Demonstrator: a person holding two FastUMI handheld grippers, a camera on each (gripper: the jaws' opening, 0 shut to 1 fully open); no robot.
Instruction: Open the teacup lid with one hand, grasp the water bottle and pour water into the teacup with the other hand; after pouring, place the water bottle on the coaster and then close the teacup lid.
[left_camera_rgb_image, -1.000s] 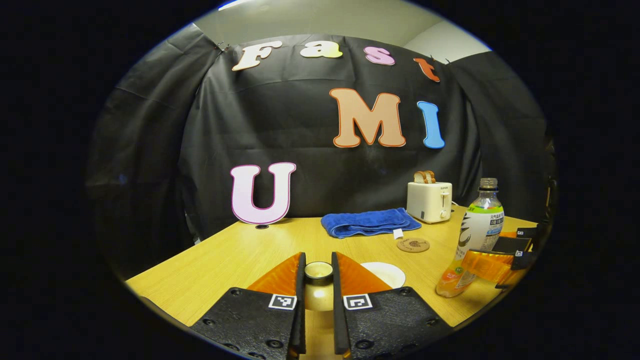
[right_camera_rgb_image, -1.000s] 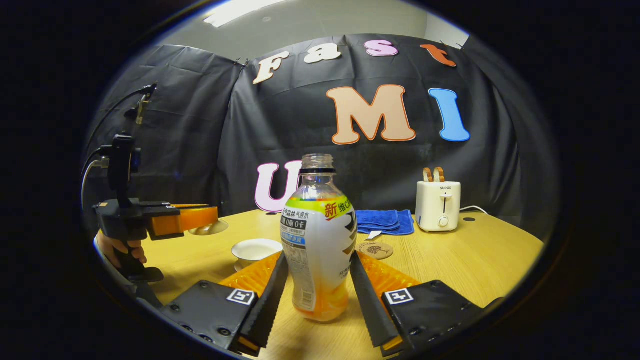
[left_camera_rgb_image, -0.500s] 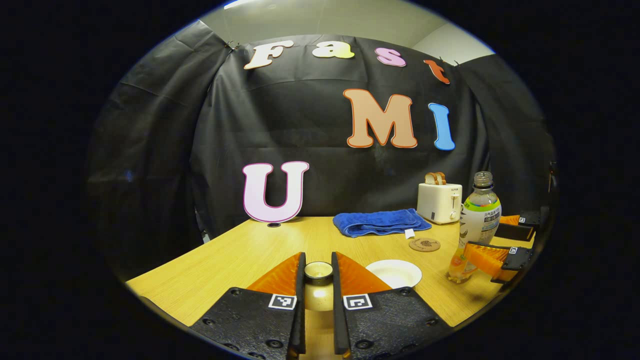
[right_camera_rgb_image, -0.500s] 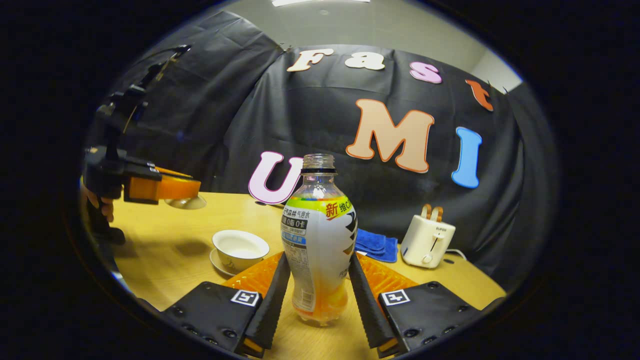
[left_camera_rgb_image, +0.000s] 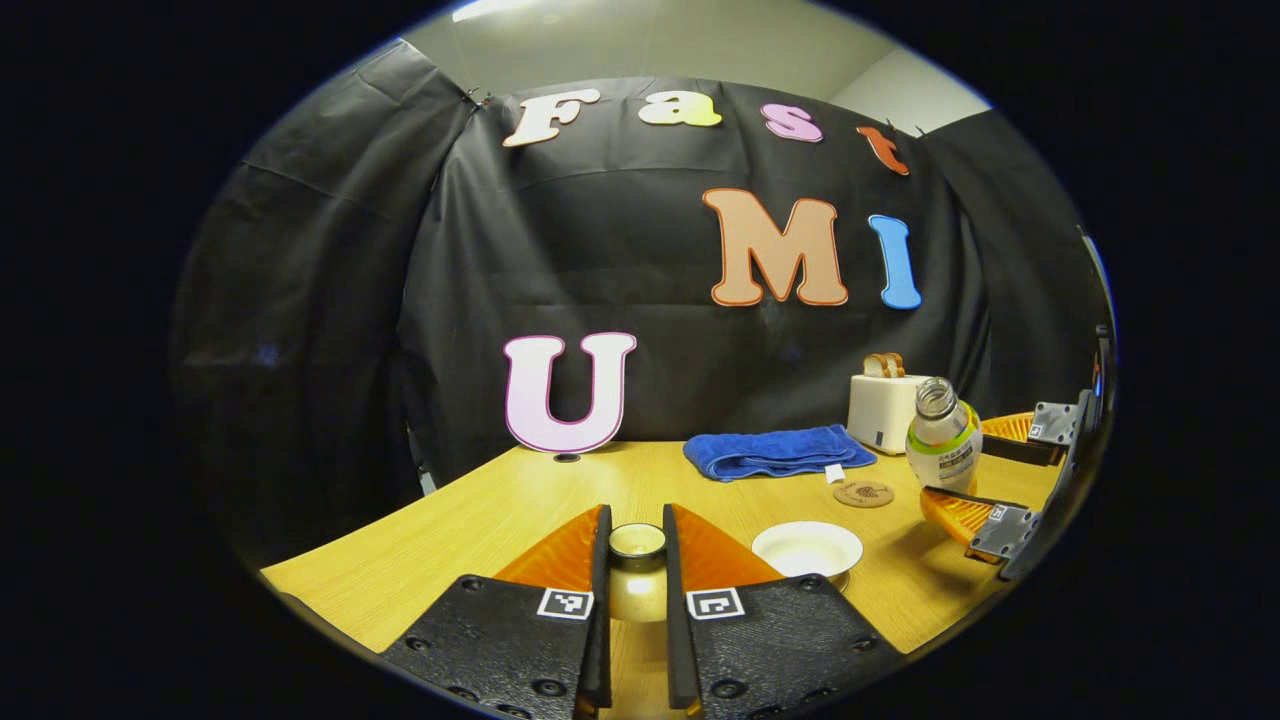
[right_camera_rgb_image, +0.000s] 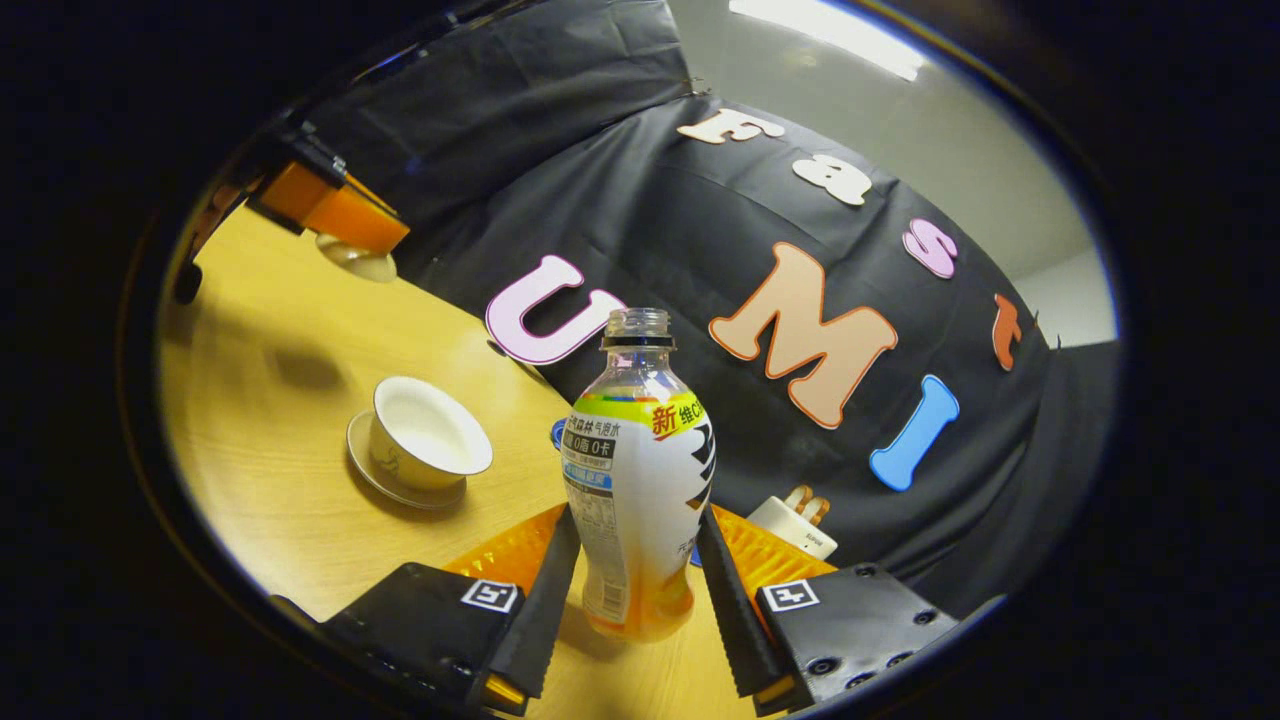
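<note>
you can see printed characters on the water bottle (right_camera_rgb_image: 637, 480) label, and black-and-white square markers on the right gripper (right_camera_rgb_image: 630, 570).

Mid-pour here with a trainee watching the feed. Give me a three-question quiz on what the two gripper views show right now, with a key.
1. True or false: the teacup has its lid on.
2. Which gripper holds the water bottle? A) the left gripper B) the right gripper C) neither
3. Fill in: the left gripper is shut on the ____, held up off the table.

Key
1. False: the teacup stands open on its saucer.
2. B: the right gripper clamps the uncapped bottle, tilted toward the cup.
3. Teacup lid.
</note>
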